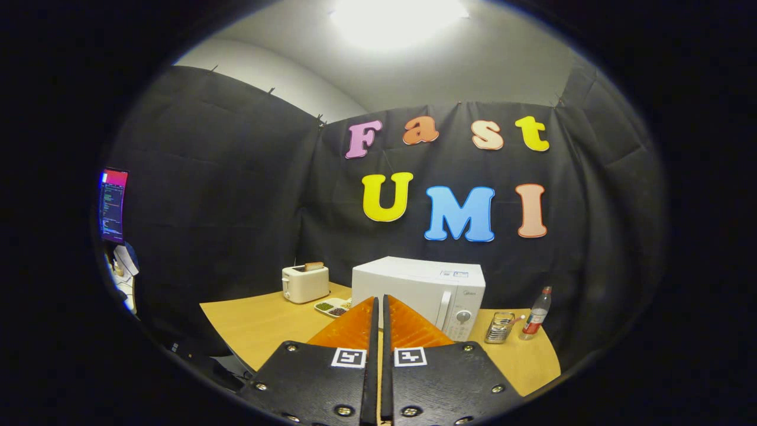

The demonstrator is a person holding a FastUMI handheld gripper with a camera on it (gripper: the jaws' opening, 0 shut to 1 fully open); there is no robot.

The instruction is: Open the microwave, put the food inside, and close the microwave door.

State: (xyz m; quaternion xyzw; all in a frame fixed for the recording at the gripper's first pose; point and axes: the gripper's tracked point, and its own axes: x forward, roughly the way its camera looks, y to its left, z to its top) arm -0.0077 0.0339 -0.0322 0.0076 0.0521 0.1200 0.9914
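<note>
The microwave, door shut, stands at the back of the table, just beyond the gripper, whose fingers are pressed together on nothing. A plate of food lies left of the microwave, before a toaster. Bare tabletop spreads leftward. A bottle and a metal holder stand right.

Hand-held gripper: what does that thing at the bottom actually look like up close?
The hand-held gripper has two flat black plates side by side, each fastened with shiny screws and carrying a small square black-and-white marker near the front. From each plate a wedge-shaped finger narrows towards a tip. The two fingers sit almost together, with a thin slit between them, pointing at the white microwave on the wooden table.
</note>
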